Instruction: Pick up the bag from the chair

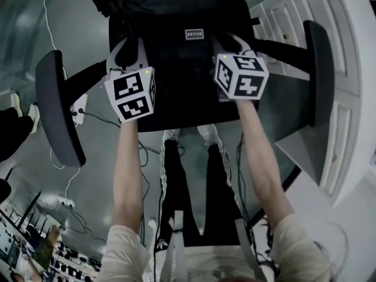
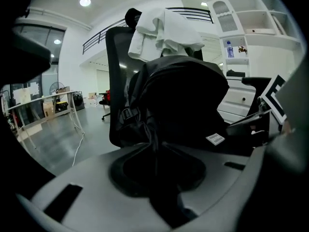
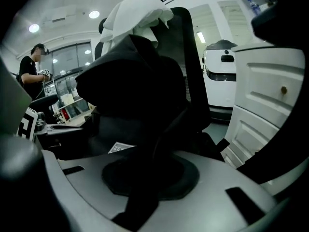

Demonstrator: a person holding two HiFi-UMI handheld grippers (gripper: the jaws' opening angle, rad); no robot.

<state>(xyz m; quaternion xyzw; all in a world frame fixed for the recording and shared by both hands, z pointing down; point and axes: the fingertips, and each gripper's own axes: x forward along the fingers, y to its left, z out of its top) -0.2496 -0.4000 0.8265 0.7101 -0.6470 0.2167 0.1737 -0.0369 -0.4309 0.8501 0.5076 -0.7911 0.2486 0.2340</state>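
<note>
A black bag (image 1: 176,69) with a small white label (image 1: 194,34) rests on the seat of a black office chair (image 1: 56,104). My left gripper (image 1: 126,50) is at the bag's left side and my right gripper (image 1: 232,43) at its right side, each under its marker cube. In the left gripper view a black strap (image 2: 155,138) of the bag (image 2: 186,98) runs down between the jaws of my left gripper (image 2: 159,178), which pinch it. In the right gripper view my right gripper (image 3: 145,178) is likewise shut on a dark strap (image 3: 157,144) of the bag (image 3: 130,91).
The chair's armrests (image 1: 320,69) flank both grippers. A white cloth (image 2: 164,33) hangs over the chair back. White drawers (image 3: 270,105) stand close on the right. A person (image 3: 31,66) stands at a desk on the far side. Cables (image 1: 70,181) lie on the floor.
</note>
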